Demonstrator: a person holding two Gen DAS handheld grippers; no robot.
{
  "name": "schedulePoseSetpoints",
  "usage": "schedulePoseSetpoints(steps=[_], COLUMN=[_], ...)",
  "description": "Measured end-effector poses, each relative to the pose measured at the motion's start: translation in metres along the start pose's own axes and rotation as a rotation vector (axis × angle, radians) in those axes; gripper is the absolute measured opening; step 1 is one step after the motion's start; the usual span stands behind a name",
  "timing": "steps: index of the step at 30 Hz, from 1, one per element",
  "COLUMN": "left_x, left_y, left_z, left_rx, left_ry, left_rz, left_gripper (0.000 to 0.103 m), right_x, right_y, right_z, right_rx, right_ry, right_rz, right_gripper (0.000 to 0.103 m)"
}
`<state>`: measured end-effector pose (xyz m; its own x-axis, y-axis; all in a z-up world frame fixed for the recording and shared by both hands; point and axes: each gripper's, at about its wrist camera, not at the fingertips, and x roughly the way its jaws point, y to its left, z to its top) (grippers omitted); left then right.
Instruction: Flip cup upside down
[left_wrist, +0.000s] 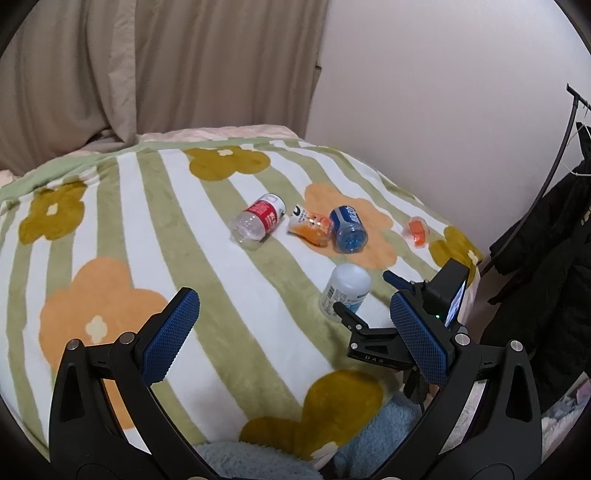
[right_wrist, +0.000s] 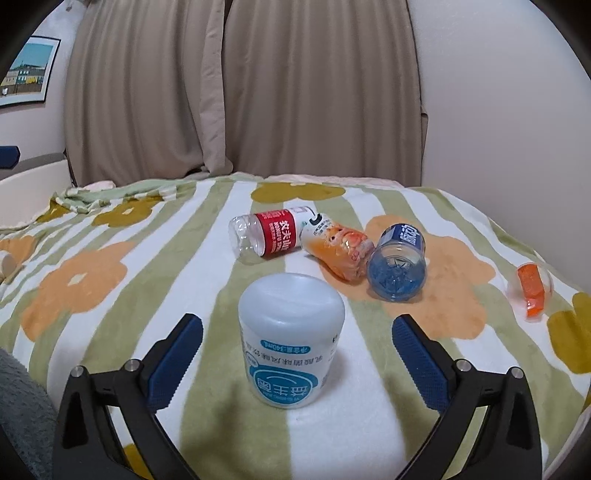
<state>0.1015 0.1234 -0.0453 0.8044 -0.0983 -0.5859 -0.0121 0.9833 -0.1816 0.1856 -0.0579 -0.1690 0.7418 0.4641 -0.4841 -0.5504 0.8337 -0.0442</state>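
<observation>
The white cup (right_wrist: 291, 339) is standing on the bed (right_wrist: 443, 332) with its printed label upside down, in front of the blue bottle (right_wrist: 399, 264). The right gripper (right_wrist: 297, 363) is hovering around it, fingers wide apart and holding nothing; the flip seems done, so withdrawing looks next. The left gripper (left_wrist: 293, 332) is also wide apart, holding nothing.

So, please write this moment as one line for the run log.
white cup: upside down on blanket, text inverted | right gripper: open, around cup, not touching | left gripper: open, empty | three bottles: lying behind
</observation>
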Motion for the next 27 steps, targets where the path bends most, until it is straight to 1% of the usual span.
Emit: schedulePoseSetpoints(steps=[2, 6, 8, 10, 14, 16, 17, 20, 22, 24, 26, 27], left_x=[-0.002, -0.009, -0.017, -0.022, -0.034, -0.041, -0.045, -0.059, -0.071, -0.083, -0.093, -0.097], left_y=[-0.001, -0.003, -0.006, -0.008, -0.016, -0.022, -0.024, -0.036, -0.047, -0.06, -0.075, -0.082], left_z=[-0.001, -0.001, -0.001, -0.002, -0.005, -0.005, -0.005, 0.001, 0.012, 0.025, 0.038, 0.042], left_rx=[-0.004, 0.005, 0.013, 0.017, 0.038, 0.052, 0.056, 0.073, 0.104, 0.147, 0.204, 0.226], left_ry=[-0.001, -0.015, -0.033, -0.046, -0.084, -0.112, -0.13, -0.198, -0.258, -0.323, -0.365, -0.381], left_rz=[0.001, 0.017, 0.035, 0.045, 0.084, 0.092, 0.091, 0.074, 0.057, 0.043, 0.016, 0.015], left_gripper=[0.103, 0.103, 0.103, 0.103, 0.103, 0.103, 0.103, 0.103, 0.103, 0.103, 0.103, 0.103], right_x=[-0.002, -0.015, -0.022, -0.03, -0.073, -0.097, -0.118, -0.168, -0.206, -0.235, -0.26, -0.27], right_y=[0.003, 0.0, -0.003, -0.004, -0.003, -0.001, 0.002, 0.007, 0.007, 0.004, 0.002, 0.001], right_z=[0.002, 0.006, 0.008, 0.011, 0.027, 0.035, 0.042, 0.06, 0.075, 0.091, 0.104, 0.108], right_rx=[-0.004, 0.046, 0.075, 0.079, 0.095, 0.095, 0.093, 0.094, 0.097, 0.105, 0.125, 0.135], right_ry=[0.021, 0.015, 0.04, 0.059, -0.008, -0.042, -0.079, -0.177, -0.246, -0.286, -0.323, -0.338], right_rz=[-0.005, 0.03, 0.022, 0.013, -0.027, -0.065, -0.089, -0.152, -0.222, -0.292, -0.321, -0.336], right_gripper=[0.102, 0.102, 0.102, 0.102, 0.102, 0.102, 0.102, 0.102, 0.102, 0.102, 0.102, 0.102])
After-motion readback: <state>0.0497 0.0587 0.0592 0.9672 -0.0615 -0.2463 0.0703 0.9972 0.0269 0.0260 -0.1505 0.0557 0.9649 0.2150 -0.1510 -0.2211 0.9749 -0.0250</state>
